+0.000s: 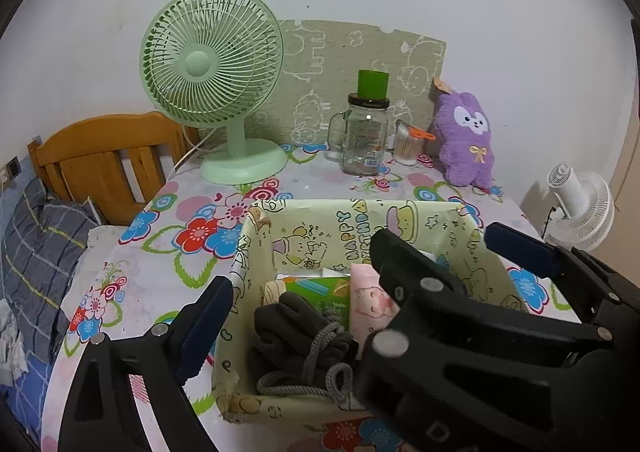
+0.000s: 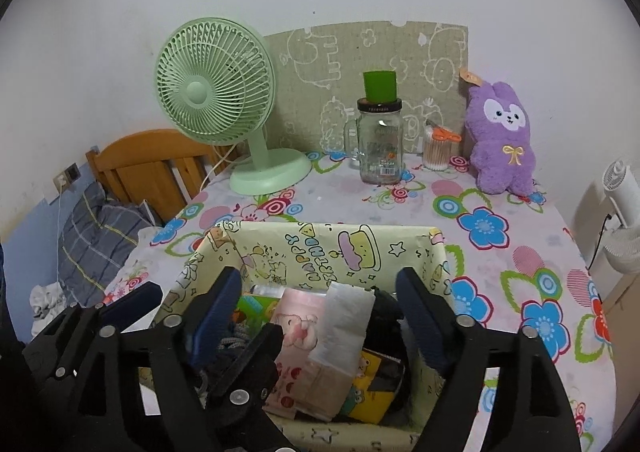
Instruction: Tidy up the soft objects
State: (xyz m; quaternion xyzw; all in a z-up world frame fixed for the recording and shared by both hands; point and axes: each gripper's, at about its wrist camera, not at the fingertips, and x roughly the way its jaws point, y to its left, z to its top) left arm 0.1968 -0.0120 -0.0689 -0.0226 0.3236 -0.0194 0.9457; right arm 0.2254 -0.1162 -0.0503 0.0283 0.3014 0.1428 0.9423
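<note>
Both the left claw [image 1: 304,296] and right claw [image 2: 320,304] are held open and empty over the box [image 2: 400,240], where gloves [image 1: 296,328] are already gathered; the purple plush toy [image 2: 504,140] is left upright on the surface [image 2: 340,196], well apart.

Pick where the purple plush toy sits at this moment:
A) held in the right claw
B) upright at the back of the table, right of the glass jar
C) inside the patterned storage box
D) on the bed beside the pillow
B: the purple plush toy stands upright at the back of the table, right of the glass jar, well beyond the patterned storage box, with neither claw touching it.
</note>
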